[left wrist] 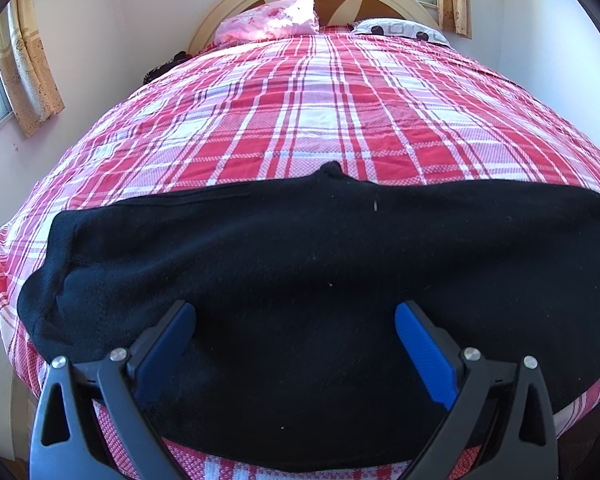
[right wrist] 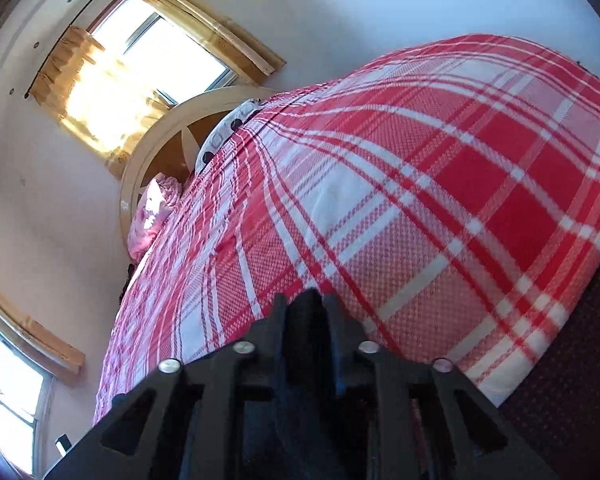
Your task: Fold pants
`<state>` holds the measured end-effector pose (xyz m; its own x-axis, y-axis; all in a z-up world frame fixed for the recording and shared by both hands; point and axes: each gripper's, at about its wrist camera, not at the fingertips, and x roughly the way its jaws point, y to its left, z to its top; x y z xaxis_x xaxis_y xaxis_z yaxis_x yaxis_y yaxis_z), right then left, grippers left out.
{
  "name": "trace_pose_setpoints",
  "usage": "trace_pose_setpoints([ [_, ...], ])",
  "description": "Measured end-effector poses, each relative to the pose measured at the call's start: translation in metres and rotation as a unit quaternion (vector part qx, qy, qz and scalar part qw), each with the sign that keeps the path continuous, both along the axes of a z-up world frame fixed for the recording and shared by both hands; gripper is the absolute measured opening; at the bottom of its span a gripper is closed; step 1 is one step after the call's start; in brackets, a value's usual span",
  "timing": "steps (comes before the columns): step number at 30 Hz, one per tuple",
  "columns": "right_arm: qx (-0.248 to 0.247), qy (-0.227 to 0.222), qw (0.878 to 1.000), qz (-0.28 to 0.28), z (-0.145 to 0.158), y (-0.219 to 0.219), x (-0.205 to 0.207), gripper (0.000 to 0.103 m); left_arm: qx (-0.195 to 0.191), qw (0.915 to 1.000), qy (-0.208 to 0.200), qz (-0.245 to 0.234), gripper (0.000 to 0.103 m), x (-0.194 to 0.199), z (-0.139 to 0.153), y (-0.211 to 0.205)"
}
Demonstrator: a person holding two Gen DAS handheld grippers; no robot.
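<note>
Your left gripper (left wrist: 296,314) hung open over the black pants (left wrist: 300,264) on the near bed (left wrist: 300,120); your right gripper (right wrist: 306,298) pinched dark cloth.

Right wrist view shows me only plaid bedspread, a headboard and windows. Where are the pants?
Observer: The black pants lie spread sideways across the near end of the bed.
Operator: Is the left gripper holding them?
Observer: No, the left gripper is wide open over the cloth, gripping nothing.
Operator: Which way does the crotch face?
Observer: The crotch pokes out toward the headboard.
</note>
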<state>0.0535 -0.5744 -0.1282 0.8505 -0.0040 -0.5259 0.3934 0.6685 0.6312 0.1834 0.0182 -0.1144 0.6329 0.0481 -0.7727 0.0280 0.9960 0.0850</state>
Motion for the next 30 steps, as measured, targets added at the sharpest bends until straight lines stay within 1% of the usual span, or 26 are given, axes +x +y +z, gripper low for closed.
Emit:
trace_pose_setpoints([
  [1,0.002,-0.004,1.0,-0.015,0.002,-0.006,-0.007,0.045,0.0,1.0,0.0,0.0,0.103,0.0,0.0,0.0],
  [2,0.011,-0.027,0.998,-0.048,0.006,-0.014,-0.024,0.053,0.0,1.0,0.001,0.0,0.103,0.0,0.0,0.0],
  [4,0.034,-0.065,0.991,-0.107,0.01,-0.023,-0.057,0.056,0.001,1.0,0.001,-0.002,0.103,0.0,0.0,0.0],
  [5,0.043,-0.075,0.99,-0.114,0.011,-0.023,-0.069,0.056,0.0,1.0,0.001,-0.002,0.103,0.0,0.0,0.0],
  [6,0.04,-0.072,0.991,-0.103,0.013,-0.019,-0.075,0.056,-0.002,1.0,0.001,-0.002,0.103,0.0,0.0,0.0],
  [7,0.026,-0.06,0.994,-0.086,0.015,-0.012,-0.077,0.056,-0.004,1.0,0.0,-0.001,0.103,0.001,-0.001,0.001],
  [8,0.001,-0.039,0.997,-0.067,0.014,0.001,-0.079,0.056,-0.005,1.0,-0.001,0.0,0.103,0.002,-0.001,0.0],
  [11,-0.048,0.013,0.999,-0.023,0.003,0.031,-0.068,0.056,-0.004,1.0,-0.004,0.001,0.103,0.003,0.0,-0.001],
  [12,-0.045,0.026,0.999,-0.01,-0.002,0.035,-0.063,0.056,-0.003,1.0,-0.004,0.001,0.103,0.002,0.0,-0.001],
  [13,-0.028,0.033,0.999,0.001,-0.007,0.035,-0.059,0.056,-0.003,1.0,-0.004,0.0,0.103,0.002,0.001,-0.001],
  [14,-0.031,0.037,0.999,-0.006,-0.007,0.036,-0.057,0.056,-0.003,1.0,-0.005,-0.001,0.103,0.001,0.003,0.0],
  [16,-0.03,0.042,0.999,0.006,-0.008,0.038,-0.051,0.056,-0.006,0.9999,-0.013,0.0,0.103,-0.003,0.007,0.003],
  [17,-0.05,0.07,0.996,0.015,-0.008,0.044,-0.043,0.056,-0.008,0.9998,-0.02,0.0,0.103,-0.005,0.01,0.004],
  [18,-0.062,0.087,0.994,0.026,-0.008,0.051,-0.04,0.056,-0.01,0.9996,-0.027,-0.001,0.103,-0.007,0.013,0.004],
  [19,-0.062,0.097,0.992,0.046,-0.009,0.058,-0.034,0.058,-0.01,0.9995,-0.031,-0.004,0.103,-0.008,0.015,0.004],
  [20,-0.088,0.112,0.988,0.058,-0.008,0.072,-0.03,0.058,-0.009,0.9994,-0.033,-0.009,0.103,-0.008,0.016,0.004],
  [21,-0.094,0.125,0.985,0.07,-0.009,0.08,-0.027,0.058,-0.009,0.9994,-0.033,-0.012,0.103,-0.008,0.016,0.003],
  [22,-0.102,0.128,0.984,0.076,-0.01,0.09,-0.029,0.057,-0.011,0.9993,-0.031,-0.016,0.103,-0.008,0.016,0.002],
  [24,-0.106,0.134,0.983,0.071,-0.009,0.1,-0.027,0.053,-0.017,0.9992,-0.028,-0.021,0.103,-0.007,0.015,0.001],
  [25,-0.097,0.128,0.985,0.063,-0.01,0.1,-0.027,0.047,-0.021,0.9991,-0.027,-0.025,0.103,-0.007,0.014,0.001],
  [26,-0.086,0.12,0.988,0.048,-0.011,0.096,-0.031,0.036,-0.022,0.999,-0.026,-0.028,0.103,-0.008,0.014,0.001],
  [27,-0.076,0.116,0.99,0.038,-0.012,0.093,-0.033,0.027,-0.022,0.999,-0.026,-0.03,0.103,-0.009,0.014,0.001],
  [28,-0.052,0.097,0.993,0.031,-0.014,0.087,-0.037,0.021,-0.022,0.9989,-0.028,-0.031,0.103,-0.01,0.014,0.002],
  [29,-0.033,0.081,0.996,0.028,-0.015,0.083,-0.04,0.018,-0.022,0.9989,-0.031,-0.029,0.103,-0.011,0.016,0.005],
  [30,-0.019,0.069,0.997,0.022,-0.017,0.08,-0.043,0.018,-0.025,0.9988,-0.034,-0.027,0.103,-0.011,0.017,0.008],
])
